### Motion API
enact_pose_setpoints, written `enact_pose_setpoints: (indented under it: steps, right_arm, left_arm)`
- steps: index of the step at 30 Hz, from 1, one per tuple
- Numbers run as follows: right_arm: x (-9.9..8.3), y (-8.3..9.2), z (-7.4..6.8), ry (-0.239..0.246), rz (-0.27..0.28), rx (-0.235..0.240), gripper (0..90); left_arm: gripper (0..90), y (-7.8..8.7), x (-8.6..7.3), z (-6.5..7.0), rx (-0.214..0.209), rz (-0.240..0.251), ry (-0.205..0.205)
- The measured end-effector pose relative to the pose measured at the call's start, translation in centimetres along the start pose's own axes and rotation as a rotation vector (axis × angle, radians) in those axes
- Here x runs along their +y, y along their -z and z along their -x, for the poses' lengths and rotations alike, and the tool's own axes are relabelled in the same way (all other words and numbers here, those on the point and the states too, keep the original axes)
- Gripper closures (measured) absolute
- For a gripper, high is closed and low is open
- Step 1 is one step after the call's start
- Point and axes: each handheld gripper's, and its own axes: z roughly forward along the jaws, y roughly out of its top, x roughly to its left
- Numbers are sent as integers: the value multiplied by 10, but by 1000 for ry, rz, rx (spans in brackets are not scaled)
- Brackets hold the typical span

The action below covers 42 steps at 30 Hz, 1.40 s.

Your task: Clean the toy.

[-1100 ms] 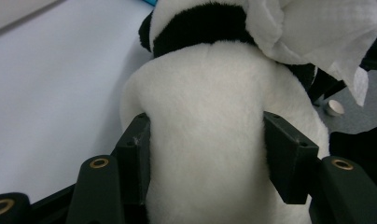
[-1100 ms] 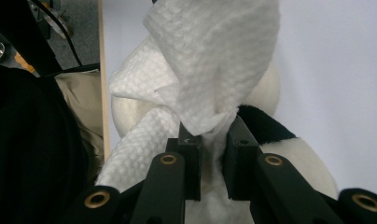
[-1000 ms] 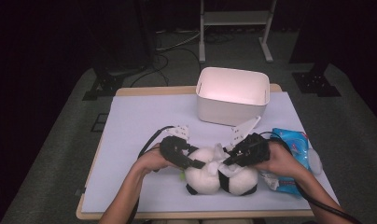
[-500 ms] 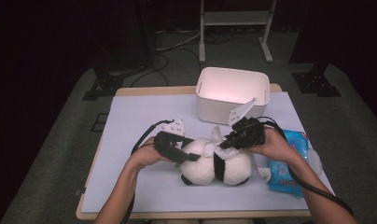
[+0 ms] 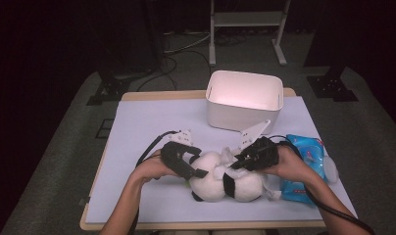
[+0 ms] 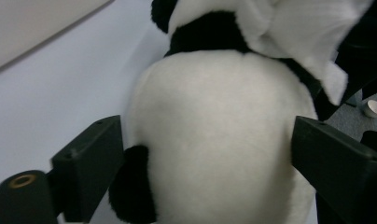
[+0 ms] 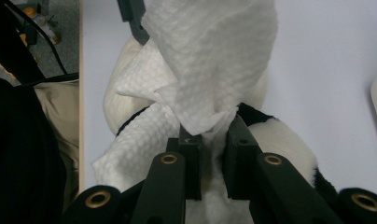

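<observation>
1. Since the earlier frames, the left tool [image 5: 198, 169] has just spread its jaws wide, and the plush panda [image 5: 225, 182] has shifted slightly left on the counter, away from the wipes pack.
2. 1 counter [image 5: 152, 122], a flat rectangle with a pale wooden edge, is covered by a smooth, matte lavender sheet.
3. 1 white bin [image 5: 245, 100], a smooth plastic box with rounded corners, open at the top, stands at the counter's far side.
4. 1 plush panda lies on its side near the front edge, between the 2 hands; it is soft, fuzzy and rounded, white with black patches.
5. 1 blue wipes pack [image 5: 306, 169], glossy and crinkled, lies flat to the right of the panda.
6. 2 black hard-edged tools: the left one's jaws stand apart on either side of the panda's round white body [image 6: 214, 140], close beside it; I cannot tell whether the pads press on the fur.
7. The right tool [image 5: 235, 164] is clamped on 1 white wipe [image 7: 210, 70], thin, embossed and crumpled, draped over the panda.
</observation>
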Motion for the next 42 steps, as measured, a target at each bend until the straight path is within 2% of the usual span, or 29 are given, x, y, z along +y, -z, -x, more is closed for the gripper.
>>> enact_pose_setpoints:
  steps: [3, 6, 9, 10, 11, 12, 14, 17, 18, 22, 29, 30, 35, 38, 42]
  right_arm:
    - [0, 0, -4, 15, -1, 5, 788]
    - [0, 1, -6, 30, -5, 13, 788]
    - [1, 2, -8, 43, -8, 27, 787]
    - [1, 3, -9, 46, -12, 27, 787]
    - [1, 3, -9, 46, -14, 27, 786]
    - [2, 3, -9, 46, -15, 29, 786]
    - [3, 4, -8, 39, -16, 38, 785]
    - [5, 5, -7, 32, -11, 25, 790]
    - [5, 5, -7, 29, -11, 19, 792]
    - [10, 9, -1, 14, -6, -8, 793]
    - [17, 17, 7, 5, -1, -56, 792]
    - [17, 19, 9, -3, -4, -56, 792]
    - [6, 28, 21, -47, -5, -54, 790]
    - [-3, 28, 23, -71, -16, -44, 791]
    - [-9, 26, 17, -54, -13, -46, 791]
  left_arm:
    - [68, -4, 1, -2, -22, -16, 5]
    - [26, -10, 2, -4, -51, -29, 26]
    - [21, -16, 1, -7, -91, -41, 58]
    - [26, -17, 0, -9, -117, -45, 63]
    - [99, -17, 0, -9, -141, -43, 58]
    - [134, -16, -1, -8, -143, -36, 30]
    - [244, -14, -3, -6, -133, -18, 10]
    - [325, -10, -3, -3, -84, 7, -6]
    - [333, -8, -1, -3, -61, 14, -23]
    - [347, -4, 3, -2, -18, 35, -47]
    - [357, 3, 14, 4, 84, 54, -129]
    - [357, 4, 15, 5, 87, 47, -140]
    - [355, 1, 11, 7, 73, 54, -124]
    - [342, -2, 9, 8, 61, 52, -119]
    - [280, -3, 5, 10, 57, 68, -91]
